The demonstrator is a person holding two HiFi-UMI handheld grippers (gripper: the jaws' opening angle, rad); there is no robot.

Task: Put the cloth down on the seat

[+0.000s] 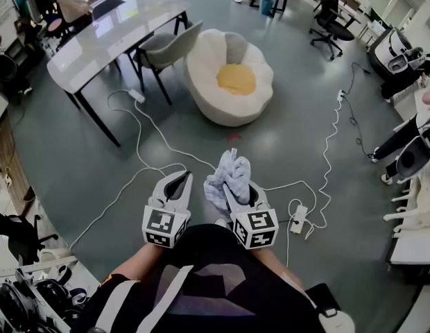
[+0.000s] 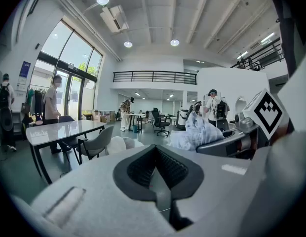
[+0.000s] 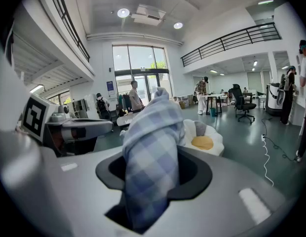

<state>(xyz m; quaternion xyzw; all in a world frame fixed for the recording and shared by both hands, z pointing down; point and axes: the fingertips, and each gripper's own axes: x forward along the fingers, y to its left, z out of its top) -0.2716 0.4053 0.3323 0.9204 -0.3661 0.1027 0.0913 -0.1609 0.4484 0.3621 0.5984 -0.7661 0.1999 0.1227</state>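
A blue-and-white checked cloth [image 1: 227, 175] stands bunched up between the jaws of my right gripper [image 1: 234, 188], which is shut on it. In the right gripper view the cloth [image 3: 152, 152] fills the gap between the jaws. The seat [image 1: 201, 66] is a round white lounge chair with a yellow cushion [image 1: 236, 79], on the floor well ahead of both grippers. It also shows past the cloth in the right gripper view, the seat [image 3: 215, 137]. My left gripper [image 1: 178, 180] is held beside the right one, its jaws together and empty. The left gripper view shows the cloth [image 2: 198, 132] to its right.
A grey chair [image 1: 165, 46] and a long pale table [image 1: 107, 33] stand left of the seat. White cables [image 1: 140, 141] and power strips [image 1: 298, 219] lie on the floor between me and the seat. Office chairs, desks and people are around the room's edges.
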